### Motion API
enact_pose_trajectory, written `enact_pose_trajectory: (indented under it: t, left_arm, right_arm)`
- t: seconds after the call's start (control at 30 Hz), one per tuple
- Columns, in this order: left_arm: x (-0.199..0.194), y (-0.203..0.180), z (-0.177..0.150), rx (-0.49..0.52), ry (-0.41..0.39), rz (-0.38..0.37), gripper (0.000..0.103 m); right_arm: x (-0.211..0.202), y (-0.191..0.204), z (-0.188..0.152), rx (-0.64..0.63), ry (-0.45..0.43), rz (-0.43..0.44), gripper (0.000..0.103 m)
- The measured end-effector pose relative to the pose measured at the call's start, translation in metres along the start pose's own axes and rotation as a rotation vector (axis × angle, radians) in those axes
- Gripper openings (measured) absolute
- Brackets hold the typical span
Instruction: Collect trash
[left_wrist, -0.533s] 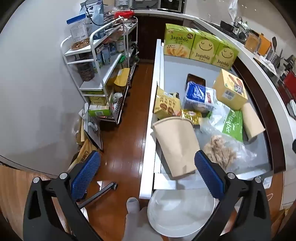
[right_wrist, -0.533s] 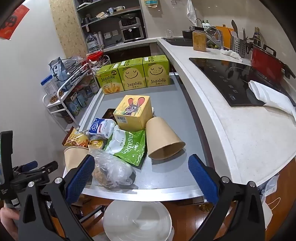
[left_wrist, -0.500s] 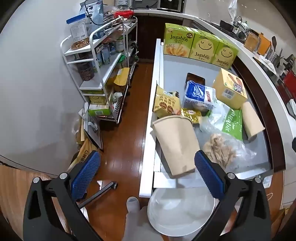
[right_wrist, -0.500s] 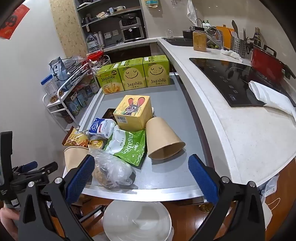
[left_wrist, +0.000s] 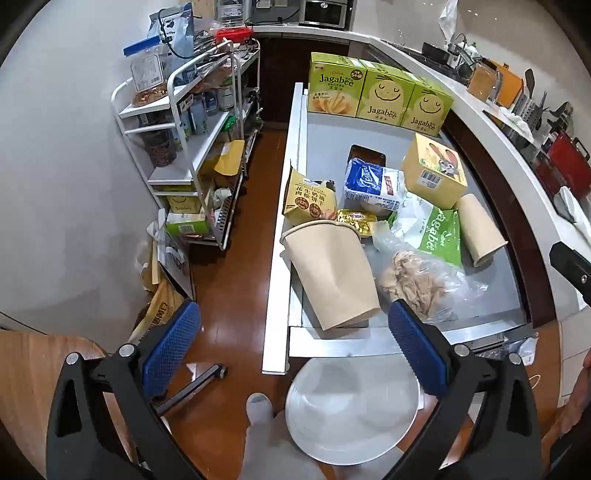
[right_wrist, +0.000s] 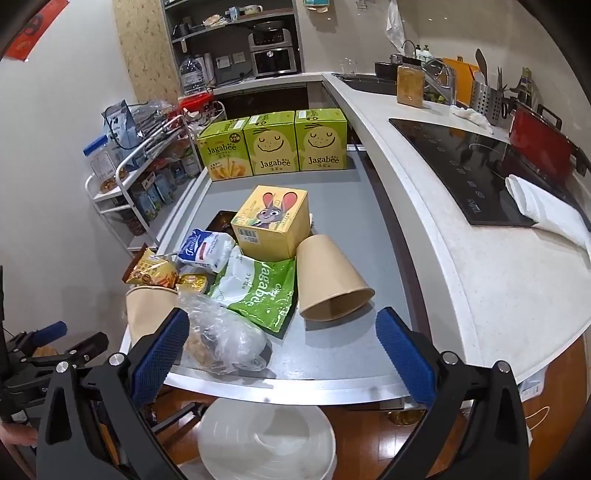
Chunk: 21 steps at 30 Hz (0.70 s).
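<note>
Trash lies on a grey counter (left_wrist: 373, 140) (right_wrist: 354, 229): two tan paper cups on their sides (left_wrist: 332, 273) (right_wrist: 328, 280), a clear plastic bag of crumpled paper (left_wrist: 417, 284) (right_wrist: 218, 339), a green Jagabee wrapper (left_wrist: 436, 236) (right_wrist: 258, 291), a blue-white pack (left_wrist: 369, 182) (right_wrist: 207, 249), a yellow snack bag (left_wrist: 308, 197) (right_wrist: 151, 271) and a gold wrapper (left_wrist: 356, 218) (right_wrist: 192, 282). A white lined bin (left_wrist: 351, 410) (right_wrist: 266, 443) stands on the floor below the counter's near edge. My left gripper (left_wrist: 291, 354) and right gripper (right_wrist: 280, 354) are both open and empty, above the bin.
A yellow rabbit box (left_wrist: 436, 173) (right_wrist: 273, 221) and three green Jagabee boxes (left_wrist: 380, 96) (right_wrist: 273, 147) stand further back. A white wire shelf cart (left_wrist: 192, 140) is left. A cooktop (right_wrist: 476, 166) with a red pot is right. Wooden floor runs left of the counter.
</note>
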<state>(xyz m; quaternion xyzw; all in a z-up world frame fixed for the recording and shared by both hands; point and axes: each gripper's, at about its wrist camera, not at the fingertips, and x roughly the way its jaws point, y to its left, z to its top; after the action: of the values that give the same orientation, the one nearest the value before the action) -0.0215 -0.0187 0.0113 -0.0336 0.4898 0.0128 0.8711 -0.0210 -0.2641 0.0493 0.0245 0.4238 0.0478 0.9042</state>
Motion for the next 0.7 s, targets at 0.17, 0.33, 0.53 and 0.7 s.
enact_pose_trajectory:
  t: [0.17,0.33,0.53,0.7]
  left_arm:
    - [0.006,0.003,-0.001,0.018,0.010,0.014,0.102]
    - [0.009,0.001,-0.001,0.025,0.019,0.023,0.102]
    - [0.011,0.001,0.000,0.021,0.023,0.032,0.102]
    - [0.012,0.001,0.002,0.024,0.022,0.038,0.102]
  right_arm:
    - [0.009,0.001,0.001,-0.017,0.025,-0.027,0.099]
    - [0.012,-0.004,-0.002,0.004,0.042,-0.021,0.099]
    - [0.013,-0.006,-0.002,0.009,0.043,-0.022,0.099]
    - [0.014,-0.009,-0.003,0.015,0.046,-0.024,0.099]
